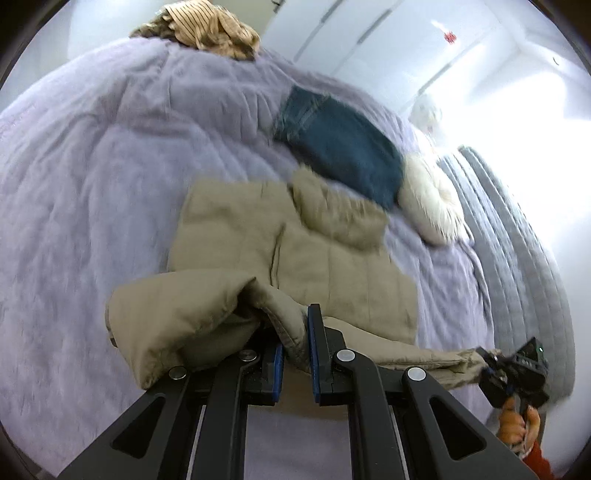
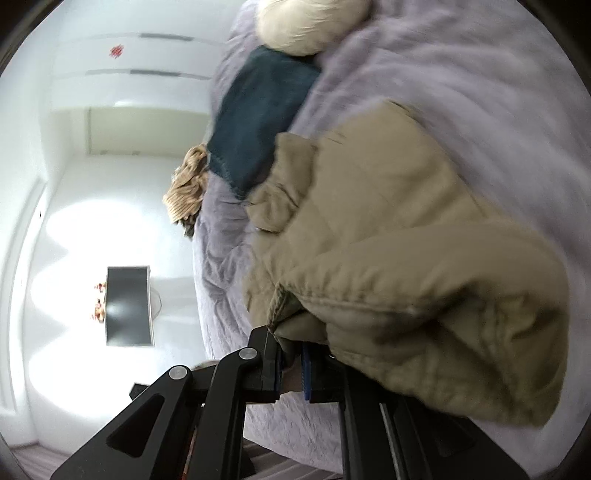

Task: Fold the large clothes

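A tan padded jacket [image 1: 295, 243] with a fur-trimmed hood lies on the lilac bedspread [image 1: 92, 184]. My left gripper [image 1: 295, 343] is shut on the jacket's near hem, lifted off the bed and folding toward the hood. My right gripper [image 2: 291, 363] is shut on the hem's other corner; the jacket [image 2: 388, 240] bulges over its right finger. The right gripper also shows in the left wrist view [image 1: 513, 373], at the lower right, held by a hand.
Folded blue jeans [image 1: 340, 144] lie beyond the hood, beside a white fluffy cushion [image 1: 432, 203]. A pile of striped tan clothes [image 1: 207, 26] sits at the bed's far edge. White wardrobe doors [image 2: 110, 74] and a dark screen [image 2: 127, 304] stand off the bed.
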`<state>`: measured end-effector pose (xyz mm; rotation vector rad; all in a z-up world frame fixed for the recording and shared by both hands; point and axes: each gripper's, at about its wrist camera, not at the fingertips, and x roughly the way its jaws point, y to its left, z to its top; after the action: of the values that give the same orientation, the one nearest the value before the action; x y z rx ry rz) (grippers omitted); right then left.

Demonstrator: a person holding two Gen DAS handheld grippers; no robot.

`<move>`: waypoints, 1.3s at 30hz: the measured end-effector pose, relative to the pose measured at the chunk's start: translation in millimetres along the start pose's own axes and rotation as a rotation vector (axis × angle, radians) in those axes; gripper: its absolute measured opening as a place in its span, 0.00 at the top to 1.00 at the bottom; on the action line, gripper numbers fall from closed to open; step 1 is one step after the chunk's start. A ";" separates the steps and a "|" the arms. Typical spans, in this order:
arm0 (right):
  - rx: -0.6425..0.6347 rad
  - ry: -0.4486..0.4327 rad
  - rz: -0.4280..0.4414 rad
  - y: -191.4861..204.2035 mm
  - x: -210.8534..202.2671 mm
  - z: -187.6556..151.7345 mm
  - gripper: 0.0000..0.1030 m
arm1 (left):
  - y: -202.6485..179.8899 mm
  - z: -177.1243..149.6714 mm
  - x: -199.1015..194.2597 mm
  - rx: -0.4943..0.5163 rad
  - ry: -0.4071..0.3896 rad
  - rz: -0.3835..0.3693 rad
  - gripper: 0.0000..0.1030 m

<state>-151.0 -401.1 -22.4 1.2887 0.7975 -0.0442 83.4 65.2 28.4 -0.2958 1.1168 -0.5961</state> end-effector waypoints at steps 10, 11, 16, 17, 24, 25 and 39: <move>-0.118 0.057 -0.089 39.6 74.8 110.2 0.92 | -3.0 92.7 76.8 0.015 -0.027 0.081 0.88; -0.121 0.057 -0.100 40.3 83.1 118.0 0.92 | 0.2 100.2 88.2 0.019 -0.016 0.087 0.88; -0.098 0.054 -0.168 18.5 134.2 151.9 0.92 | 21.3 126.5 157.5 0.052 0.061 0.140 0.88; -0.086 0.052 -0.183 8.8 148.4 158.8 0.92 | 24.5 127.6 171.1 0.057 0.075 0.149 0.88; 0.028 0.022 -0.151 -49.8 203.3 176.9 0.92 | 48.9 132.4 246.5 0.078 0.127 0.163 0.87; 0.031 0.014 -0.141 -56.4 209.0 177.7 0.91 | 49.9 132.1 253.1 0.085 0.124 0.161 0.87; -0.104 -0.030 -0.169 -11.1 174.4 162.3 0.45 | 26.6 122.7 180.1 0.197 -0.039 0.145 0.23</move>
<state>54.1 -476.0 -118.3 1.1185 0.8708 -0.1555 257.2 -27.2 -68.7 -0.0556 1.0241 -0.5644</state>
